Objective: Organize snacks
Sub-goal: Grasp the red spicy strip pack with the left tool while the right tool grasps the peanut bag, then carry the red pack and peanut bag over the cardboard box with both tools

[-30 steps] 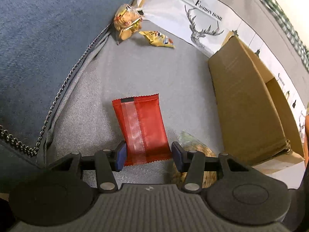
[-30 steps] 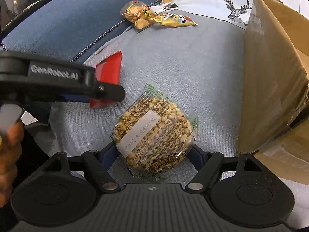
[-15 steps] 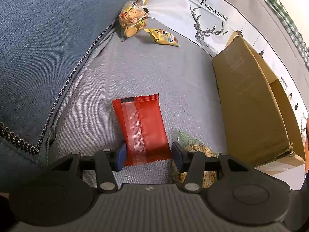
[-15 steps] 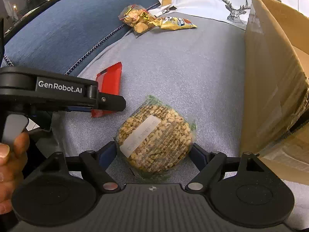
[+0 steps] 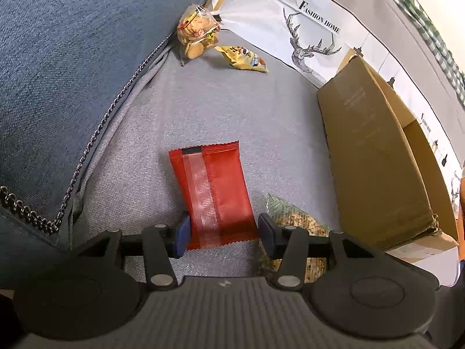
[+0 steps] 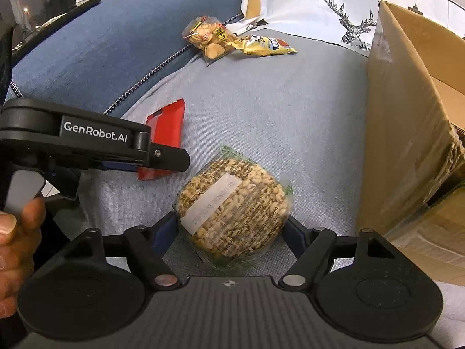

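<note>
Grasp step: left gripper [image 5: 222, 232] clamps flat red foil packet [image 5: 213, 192], right gripper [image 6: 229, 226] closing on round clear-wrapped peanut cake [image 6: 232, 209]; next, lift both into brown cardboard box [image 6: 407, 122].

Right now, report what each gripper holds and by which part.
The left gripper clamps the red packet by its near end's side edges. The right gripper is closing its jaws on the round peanut cake, at opposite sides.
</note>
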A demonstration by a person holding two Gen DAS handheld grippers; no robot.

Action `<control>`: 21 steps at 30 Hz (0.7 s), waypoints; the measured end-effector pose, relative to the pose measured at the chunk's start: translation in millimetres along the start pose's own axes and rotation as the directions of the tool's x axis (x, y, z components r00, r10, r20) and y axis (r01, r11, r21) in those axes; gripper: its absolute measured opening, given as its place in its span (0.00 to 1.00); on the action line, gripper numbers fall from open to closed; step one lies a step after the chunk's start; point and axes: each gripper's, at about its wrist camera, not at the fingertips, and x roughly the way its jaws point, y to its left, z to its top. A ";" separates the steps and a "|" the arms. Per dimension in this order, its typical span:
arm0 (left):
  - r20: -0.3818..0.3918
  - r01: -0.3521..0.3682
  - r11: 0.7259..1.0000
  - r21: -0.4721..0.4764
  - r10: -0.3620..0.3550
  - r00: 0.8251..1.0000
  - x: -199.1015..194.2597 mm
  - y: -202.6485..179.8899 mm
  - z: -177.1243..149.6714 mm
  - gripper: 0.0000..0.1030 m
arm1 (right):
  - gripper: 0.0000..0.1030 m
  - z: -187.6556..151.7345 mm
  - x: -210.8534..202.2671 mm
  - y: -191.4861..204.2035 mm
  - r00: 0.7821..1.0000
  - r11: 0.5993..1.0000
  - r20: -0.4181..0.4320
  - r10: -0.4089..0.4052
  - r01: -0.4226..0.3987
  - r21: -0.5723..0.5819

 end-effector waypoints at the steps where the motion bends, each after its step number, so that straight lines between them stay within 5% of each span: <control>1: 0.000 0.000 1.000 0.003 0.000 1.000 -0.2 -0.4 -0.3 0.53 | 0.76 -0.3 -0.3 0.0 1.000 1.000 0.001 -0.002 0.002 -0.002; 21: 0.041 0.048 0.999 -0.014 -0.047 0.998 -10.4 0.6 0.8 0.53 | 0.76 -1.1 -16.1 -0.8 0.997 1.000 0.082 -0.004 0.004 0.009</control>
